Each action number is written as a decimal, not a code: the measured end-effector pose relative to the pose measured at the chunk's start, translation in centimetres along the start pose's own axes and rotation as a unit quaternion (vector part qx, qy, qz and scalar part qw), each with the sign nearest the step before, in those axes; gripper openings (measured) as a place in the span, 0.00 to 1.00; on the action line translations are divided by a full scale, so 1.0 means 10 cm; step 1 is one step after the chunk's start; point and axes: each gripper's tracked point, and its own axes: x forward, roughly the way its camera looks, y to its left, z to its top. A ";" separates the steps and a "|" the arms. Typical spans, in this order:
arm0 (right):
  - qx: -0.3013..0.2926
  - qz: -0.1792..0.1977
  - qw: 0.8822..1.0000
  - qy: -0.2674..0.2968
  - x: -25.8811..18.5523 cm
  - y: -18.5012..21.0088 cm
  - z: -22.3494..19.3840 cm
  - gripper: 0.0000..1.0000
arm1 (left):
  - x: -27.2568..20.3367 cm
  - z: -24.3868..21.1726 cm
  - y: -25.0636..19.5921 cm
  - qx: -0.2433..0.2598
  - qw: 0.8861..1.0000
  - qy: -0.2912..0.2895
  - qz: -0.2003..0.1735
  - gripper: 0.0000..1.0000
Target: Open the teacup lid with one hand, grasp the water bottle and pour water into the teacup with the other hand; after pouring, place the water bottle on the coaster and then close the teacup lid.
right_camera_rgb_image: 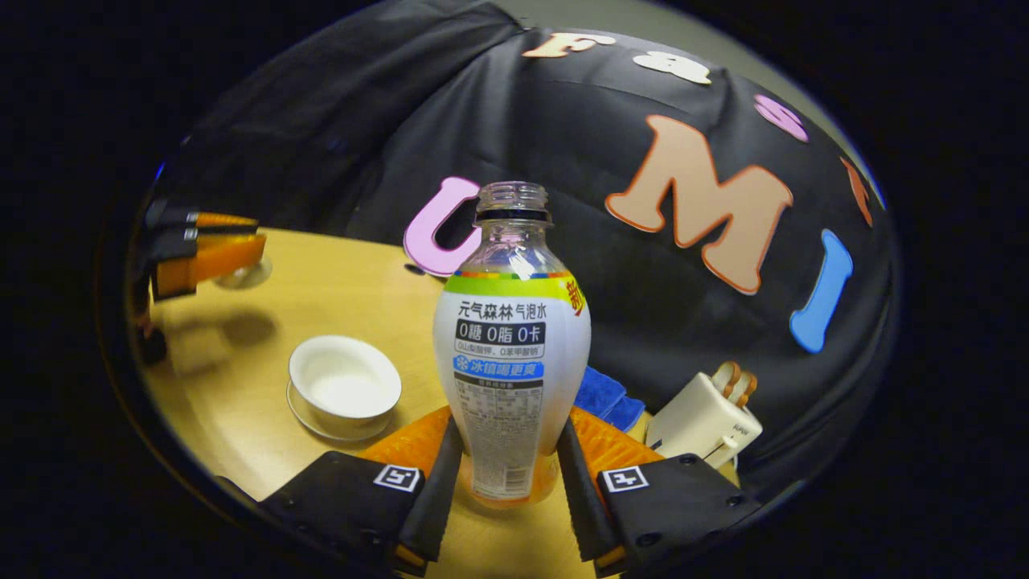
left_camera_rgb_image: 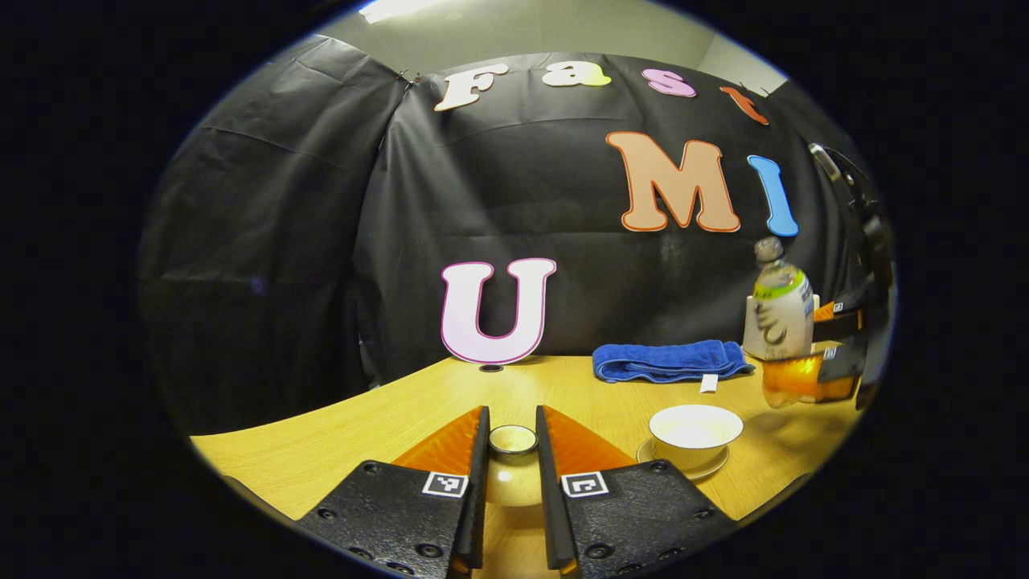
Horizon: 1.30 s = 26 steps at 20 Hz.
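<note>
White porcelain teacup [right_camera_rgb_image: 345, 384], one only, stands open on its one saucer [right_camera_rgb_image: 321, 422] on the wooden counter [right_camera_rgb_image: 338, 281], while the left gripper [left_camera_rgb_image: 512, 450] has its fingers narrow on the one small lid [left_camera_rgb_image: 513, 441], lifted beside it. The right gripper [right_camera_rgb_image: 508, 474] clamps its fingers on the one uncapped clear plastic bottle [right_camera_rgb_image: 511, 346], upright and near the cup. If tipped too fast or off the bowl, I think water will spill on the counter.

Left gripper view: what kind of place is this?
Likely a staged recording booth, not a real kitchen: a black cloth wall hangs behind a wooden table set with a teacup, a folded blue towel and a water bottle.
</note>
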 end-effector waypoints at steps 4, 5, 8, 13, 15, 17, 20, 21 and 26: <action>0.077 -0.030 0.996 -0.013 0.03 -0.61 0.04 0.69 | 0.00 0.00 0.00 0.000 1.000 0.000 0.000 0.28; 0.096 -0.039 0.995 -0.015 0.04 -0.76 0.00 0.69 | 0.00 0.00 0.00 0.000 1.000 0.000 0.000 0.28; 0.147 -0.072 0.986 -0.009 0.05 -1.21 -0.20 0.69 | 0.00 0.00 0.00 0.000 1.000 0.000 0.000 0.28; 0.188 -0.101 0.977 0.007 -0.04 -1.58 -0.59 0.67 | 0.00 0.00 0.00 0.000 1.000 0.000 -0.001 0.28; 0.198 -0.101 0.975 0.020 -0.03 -1.61 -0.80 0.65 | 0.00 0.00 0.00 0.000 1.000 0.000 -0.001 0.28; 0.215 -0.099 0.971 0.031 -0.02 -1.60 -0.95 0.68 | 0.00 0.00 0.00 0.000 1.000 0.000 -0.001 0.28; 0.234 -0.101 0.966 0.040 0.04 -1.59 -1.08 0.68 | 0.00 0.00 -0.01 0.000 1.000 0.000 -0.003 0.28; 0.235 -0.100 0.966 0.041 0.06 -1.59 -1.10 0.67 | 0.00 0.00 -0.01 0.000 1.000 0.000 -0.003 0.28; 0.217 -0.100 0.970 0.034 0.04 -1.60 -1.12 0.68 | 0.00 0.00 -0.01 0.000 1.000 0.000 -0.004 0.28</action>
